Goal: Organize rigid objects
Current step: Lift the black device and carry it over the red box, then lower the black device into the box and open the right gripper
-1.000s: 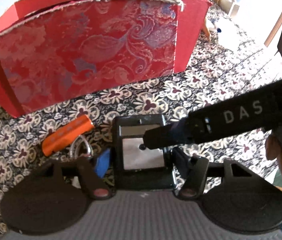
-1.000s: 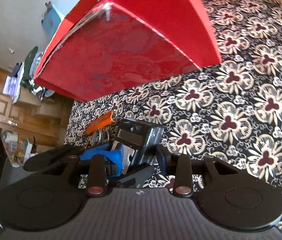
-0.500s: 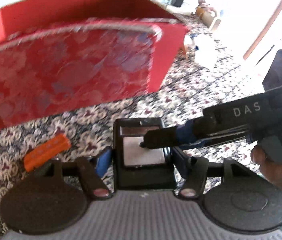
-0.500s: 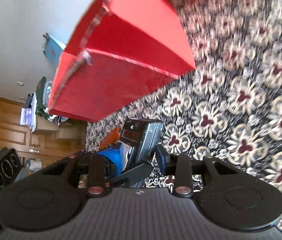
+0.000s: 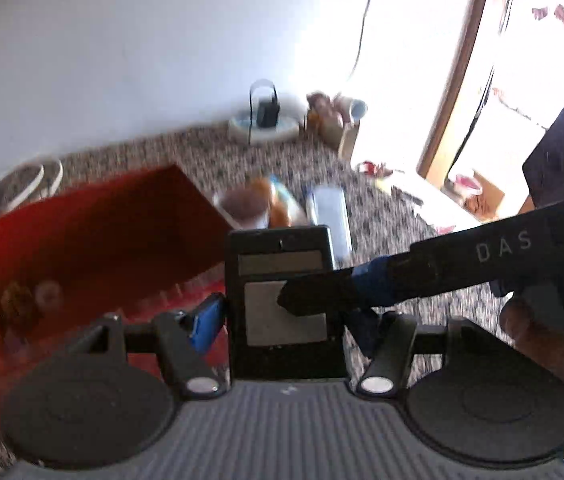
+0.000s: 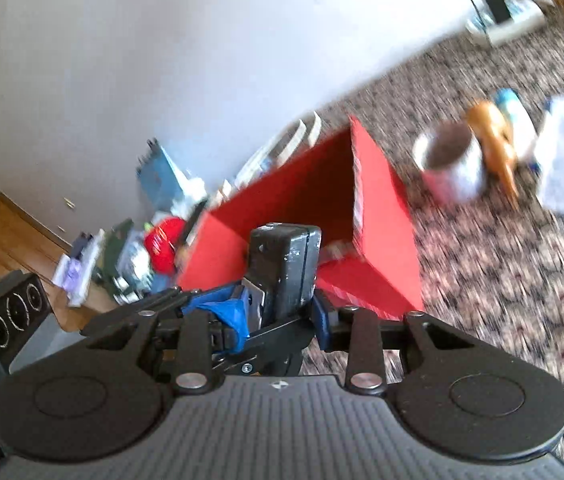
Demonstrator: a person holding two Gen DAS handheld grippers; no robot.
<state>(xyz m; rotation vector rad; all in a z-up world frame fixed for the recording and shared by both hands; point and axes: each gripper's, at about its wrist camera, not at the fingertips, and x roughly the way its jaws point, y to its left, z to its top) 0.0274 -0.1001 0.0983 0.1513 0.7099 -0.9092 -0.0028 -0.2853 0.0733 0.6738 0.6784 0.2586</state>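
With the left gripper [image 5: 285,320], holds the black device [image 5: 282,240] across its width, a blue pad [image 5: 206,320] against the left side edge and the opposite finger against the right edge. With the right gripper [image 6: 282,312], pinches the same device through its thickness while closing the jaws on it, one lettered finger [image 5: 401,280] laid across the grey panel on the face. Carries the device clear of the patterned tablecloth [image 6: 501,280], in front of and above the open red box [image 5: 102,220]. Hides the lower end of the device behind both gripper bodies. Blurs most of the background through motion; leaves two small items on the box floor [image 5: 34,296] too smeared to identify. From the left wrist only: shows the face of the device with its grey panel, the inside of the box, and part of a hand [image 5: 541,340] at the right edge. From the right wrist only: shows the device edge-on, the outer red wall of the box [image 6: 381,216], and a mug [image 6: 449,168] on the cloth beyond.
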